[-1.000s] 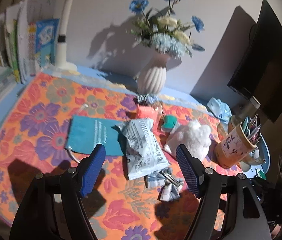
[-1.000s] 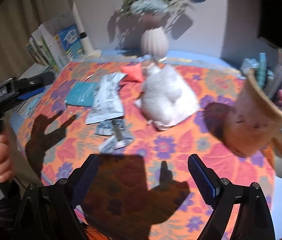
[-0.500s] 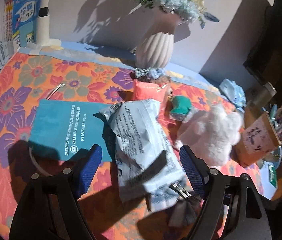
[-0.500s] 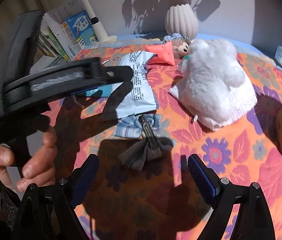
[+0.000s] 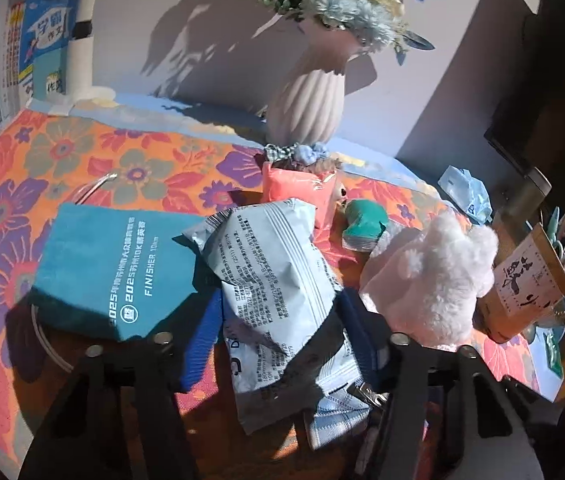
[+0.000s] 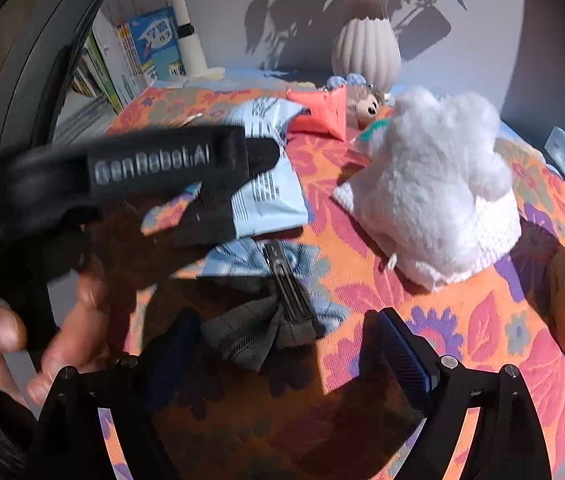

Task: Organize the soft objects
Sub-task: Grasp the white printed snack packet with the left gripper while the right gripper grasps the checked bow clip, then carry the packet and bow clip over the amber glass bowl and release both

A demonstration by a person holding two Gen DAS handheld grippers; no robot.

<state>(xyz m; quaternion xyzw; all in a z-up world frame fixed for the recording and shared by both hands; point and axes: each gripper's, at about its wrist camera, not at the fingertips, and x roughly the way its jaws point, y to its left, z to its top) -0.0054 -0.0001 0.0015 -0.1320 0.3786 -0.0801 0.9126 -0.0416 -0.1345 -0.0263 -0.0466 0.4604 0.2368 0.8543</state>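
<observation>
Dropped in low since a second ago, left gripper [image 5: 278, 332] now straddling the pale blue snack packet [image 5: 270, 280], blue pads [image 5: 198, 344] spread either side of it, whether touching can't be told. Just left of it: teal pouch [image 5: 110, 264]. Ahead right: white plush toy [image 5: 430, 280], coral packet [image 5: 298, 192] beyond. Right gripper [image 6: 282, 348] spread wide over the plaid hair bow [image 6: 266, 320] with its metal clip, closing nothing. Ribbed vase [image 6: 366, 52] far ahead on the floral tablecloth [image 6: 462, 320].
</observation>
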